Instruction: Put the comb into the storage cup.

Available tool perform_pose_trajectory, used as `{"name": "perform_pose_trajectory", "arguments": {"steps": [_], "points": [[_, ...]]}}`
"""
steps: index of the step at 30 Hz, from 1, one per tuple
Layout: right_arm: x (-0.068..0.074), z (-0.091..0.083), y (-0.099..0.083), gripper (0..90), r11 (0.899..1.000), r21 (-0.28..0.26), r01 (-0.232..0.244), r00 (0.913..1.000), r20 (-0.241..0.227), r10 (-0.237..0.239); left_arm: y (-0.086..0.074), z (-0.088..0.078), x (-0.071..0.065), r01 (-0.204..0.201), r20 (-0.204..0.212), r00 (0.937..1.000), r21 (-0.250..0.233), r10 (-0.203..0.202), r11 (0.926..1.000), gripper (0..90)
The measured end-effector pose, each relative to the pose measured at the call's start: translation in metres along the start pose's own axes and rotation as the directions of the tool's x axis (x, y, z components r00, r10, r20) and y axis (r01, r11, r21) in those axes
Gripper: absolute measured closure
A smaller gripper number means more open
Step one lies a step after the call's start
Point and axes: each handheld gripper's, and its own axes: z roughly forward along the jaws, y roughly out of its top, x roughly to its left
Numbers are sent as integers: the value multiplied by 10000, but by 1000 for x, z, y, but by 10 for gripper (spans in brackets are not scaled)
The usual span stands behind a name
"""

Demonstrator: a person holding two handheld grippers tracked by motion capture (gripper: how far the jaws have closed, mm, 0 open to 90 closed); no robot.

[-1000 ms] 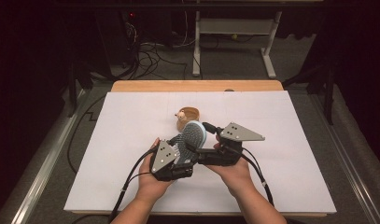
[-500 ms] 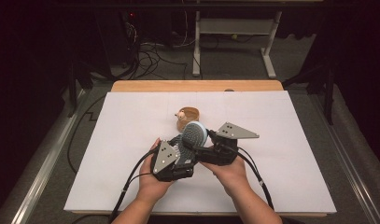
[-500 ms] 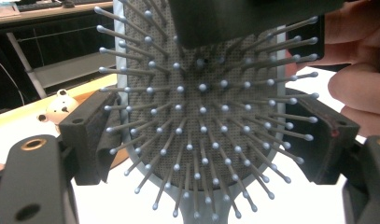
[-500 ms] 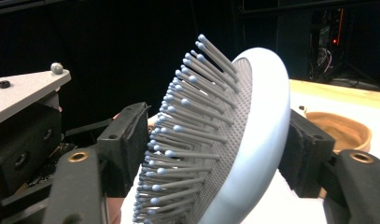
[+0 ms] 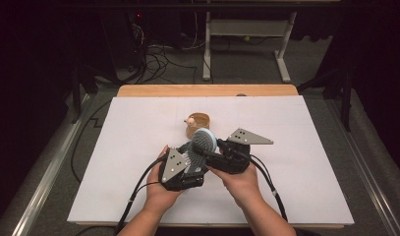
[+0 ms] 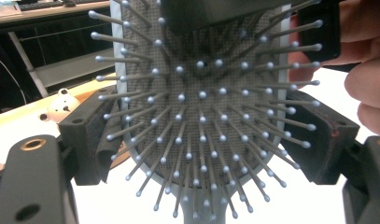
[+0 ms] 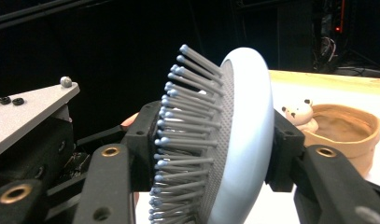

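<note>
A pale blue hairbrush (image 5: pixel 204 141) with grey ball-tipped bristles (image 6: pixel 201 121) is held above the white table cover. My left gripper (image 5: pixel 193 160) is shut on it low on the head, one pad (image 6: pixel 92 135) on each edge. My right gripper (image 7: pixel 211 154) comes in from the right with the head between its jaws. They have just been closing. One pad (image 7: pixel 283 149) lies on the brush's smooth back (image 7: pixel 253 140), the other against the bristle tips.
A tan bowl (image 5: pixel 201 119) with a small white bear figure (image 7: pixel 299 114) in it stands on the white cover (image 5: pixel 305 172) just beyond the brush. A wooden table edge (image 5: pixel 207 90) runs along the back, with cables and a desk frame on the floor behind.
The brush head has tipped up so its bristles face the high camera. The right gripper's jaws have closed in around the head. Both hands stay where they were.
</note>
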Motion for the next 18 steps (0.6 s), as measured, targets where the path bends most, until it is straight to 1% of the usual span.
{"name": "perform_pose_trajectory", "arguments": {"steps": [3, 7, 11, 13, 18], "points": [[3, 0, 1, 518, 10000, 21, 45, 9999, 148, -46, 1, -1, 0, -6, -10, 10000, -49, 6, 10000, 206], [5, -2, 3, 547, 9999, -103, 82, 9997, 250, -80, 3, -2, 0, -94, -32, 10000, -131, 93, 9999, 206], [5, -3, 4, 568, 9999, -145, -84, 9997, 227, 87, 4, -3, -1, -152, -63, 9999, -140, 152, 9998, 205], [5, -3, 4, 573, 9999, -155, -3, 9996, 281, 7, 4, -3, -1, -191, -98, 9998, -128, 190, 9997, 205], [5, -3, 4, 583, 9997, -197, -108, 9996, 247, 113, 4, -5, -1, -222, -116, 9997, -93, 221, 9997, 204]]}}
